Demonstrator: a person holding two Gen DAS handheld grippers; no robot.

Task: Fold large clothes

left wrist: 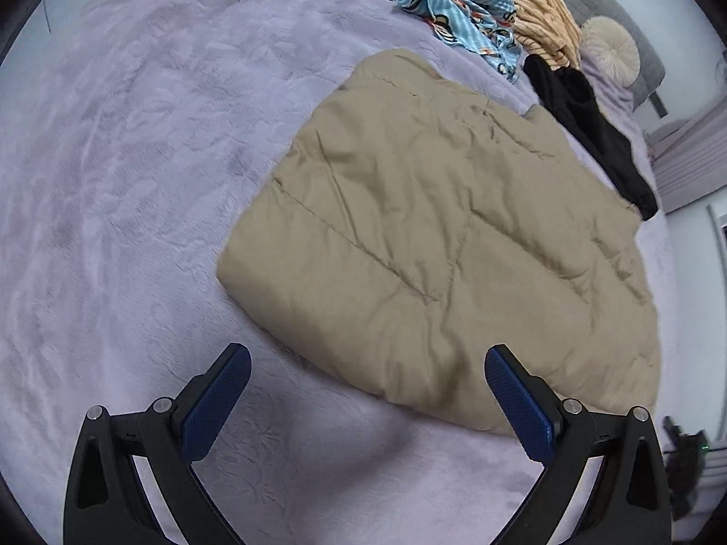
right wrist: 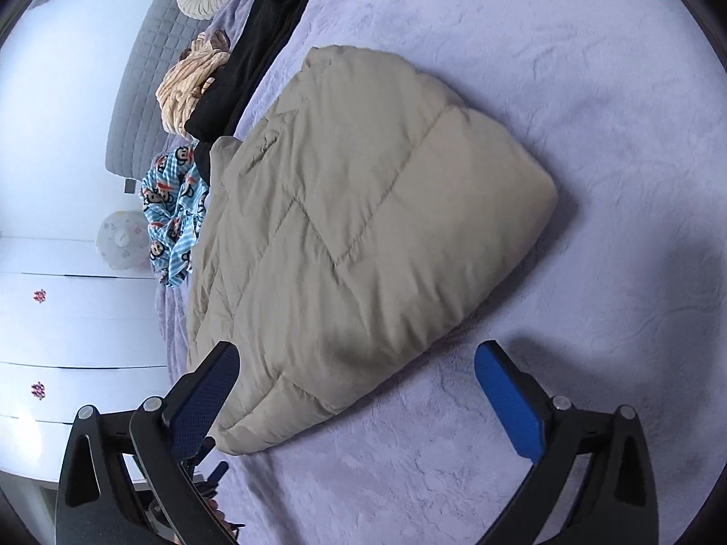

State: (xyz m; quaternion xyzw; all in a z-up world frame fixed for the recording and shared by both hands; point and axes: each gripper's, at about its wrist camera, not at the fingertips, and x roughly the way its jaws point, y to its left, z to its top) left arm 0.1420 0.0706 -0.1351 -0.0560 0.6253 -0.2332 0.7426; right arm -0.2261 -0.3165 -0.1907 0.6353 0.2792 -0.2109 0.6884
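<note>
Closest to the lens in the left wrist view was the left hand-held gripper (left wrist: 367, 383), jaws spread wide with nothing between them, hanging over bare lilac bed cover (left wrist: 136, 181). The tan puffer jacket (left wrist: 445, 245) started just past its right finger, running from about 5 o'clock up to 1 o'clock in that view. It looked already folded into a chunky rectangle.

Same story on the other side: the right hand-held gripper (right wrist: 356, 381) was wide apart too, empty, with the jacket's (right wrist: 363, 227) near corner sitting just beyond its left finger, around 7 o'clock. The bulk of the jacket filled the middle of that frame.

Up by the headboard, at roughly 12 to 1 o'clock in the left view, sat a pile: a blue monkey-print garment (left wrist: 450, 4), something striped and peach (left wrist: 545, 22), a black garment (left wrist: 600, 136) touching the jacket's far edge, and a round cushion (left wrist: 609, 47).

My read: both hands were lining up on the near edge for another fold, or a tidy-up. Next move would need each gripper to come down on a near corner and pinch through the whole puffy stack, which is thick and slippery, so a shallow bite could easily slide off.
</note>
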